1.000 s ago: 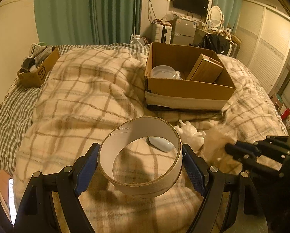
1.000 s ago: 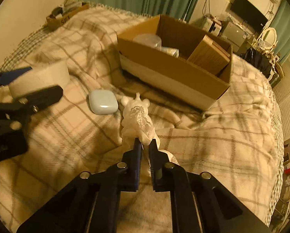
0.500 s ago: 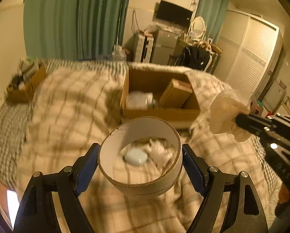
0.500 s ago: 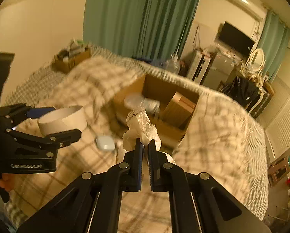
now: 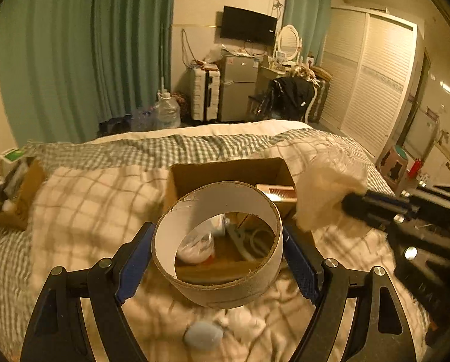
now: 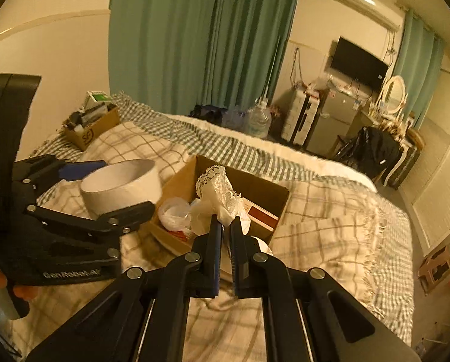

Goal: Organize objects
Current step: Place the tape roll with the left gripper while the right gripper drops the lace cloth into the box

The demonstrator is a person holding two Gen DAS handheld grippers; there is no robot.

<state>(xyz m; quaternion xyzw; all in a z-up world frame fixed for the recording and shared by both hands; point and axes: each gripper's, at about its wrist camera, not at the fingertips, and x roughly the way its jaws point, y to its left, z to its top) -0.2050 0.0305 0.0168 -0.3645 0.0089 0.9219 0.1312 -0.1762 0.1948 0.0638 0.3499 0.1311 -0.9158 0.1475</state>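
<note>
My left gripper is shut on a wide cardboard tape ring and holds it in the air just before the open cardboard box; the ring also shows in the right wrist view. My right gripper is shut on a crumpled white lace cloth, held above the box; the cloth also shows in the left wrist view. The box holds a clear bag, a cable and a brown carton.
A pale blue oval case and white scraps lie on the plaid blanket below my left gripper. A small cardboard box of items sits at the bed's far left. Curtains, fridge and wardrobe stand beyond the bed.
Both grippers have risen and moved forward towards the box. The cloth has been lifted off the blanket and now hangs over the box. The ring stays gripped.
</note>
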